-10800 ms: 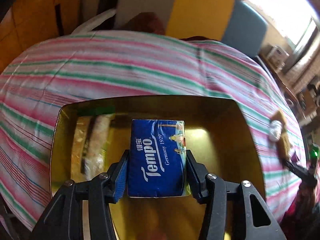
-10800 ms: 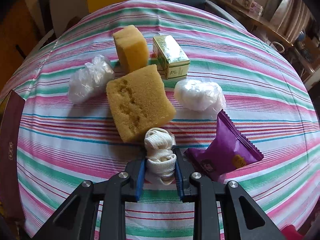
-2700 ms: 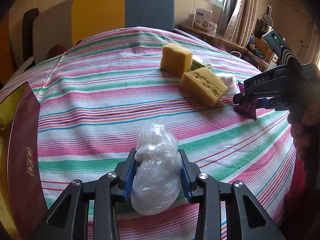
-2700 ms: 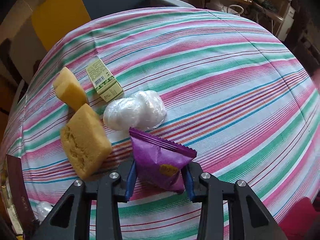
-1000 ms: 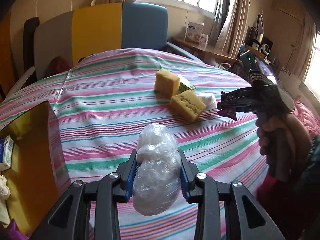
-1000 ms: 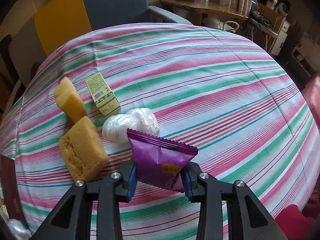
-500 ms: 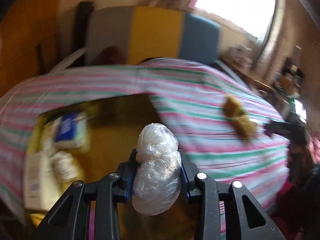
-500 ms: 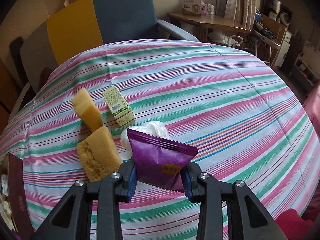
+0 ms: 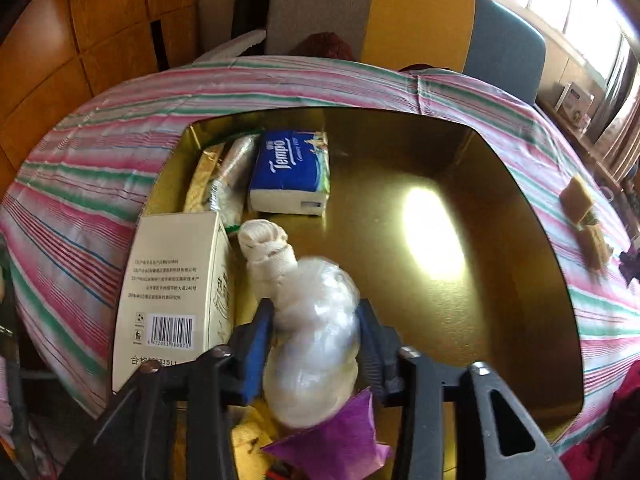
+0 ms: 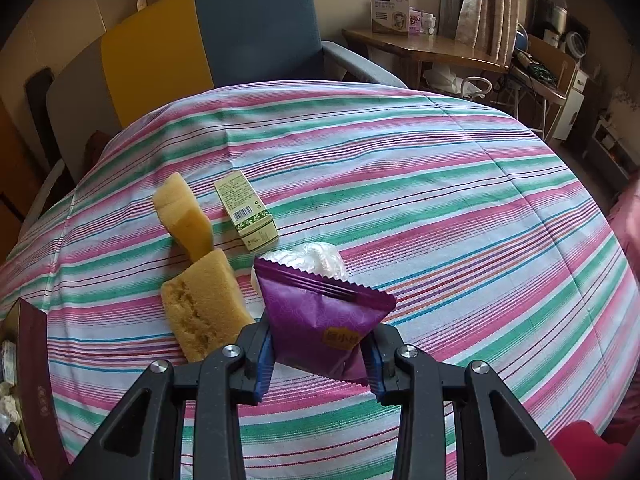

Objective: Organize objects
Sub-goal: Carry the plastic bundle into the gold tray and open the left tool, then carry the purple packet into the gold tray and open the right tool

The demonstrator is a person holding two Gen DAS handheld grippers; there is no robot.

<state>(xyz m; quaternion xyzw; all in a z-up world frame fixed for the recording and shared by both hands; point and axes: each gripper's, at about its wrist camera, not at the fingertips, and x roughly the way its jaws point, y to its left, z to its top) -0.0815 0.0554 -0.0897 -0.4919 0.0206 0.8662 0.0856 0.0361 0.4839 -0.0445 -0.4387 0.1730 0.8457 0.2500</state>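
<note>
My left gripper (image 9: 316, 320) is shut on a clear plastic-wrapped bundle (image 9: 314, 336) and holds it over the gold box (image 9: 500, 248). In the box lie a blue Tempo tissue pack (image 9: 290, 172), a white cloth roll (image 9: 266, 252), a cream carton (image 9: 172, 292) and a purple packet (image 9: 332, 444). My right gripper (image 10: 320, 340) is shut on a purple snack packet (image 10: 320, 324), held above the striped table. Below it lie two yellow sponges (image 10: 202, 304), a green box (image 10: 246, 210) and a white wrapped bundle (image 10: 316, 258).
The box's maroon wall (image 10: 36, 364) shows at the left edge of the right wrist view. Grey, yellow and blue chairs (image 10: 256, 24) stand behind the table. A wooden side table (image 10: 440, 48) with boxes is at the far right.
My left gripper has swung left with the wrapped bundle, from above the tablecloth to over the gold box. My right gripper has lifted the purple packet higher and back.
</note>
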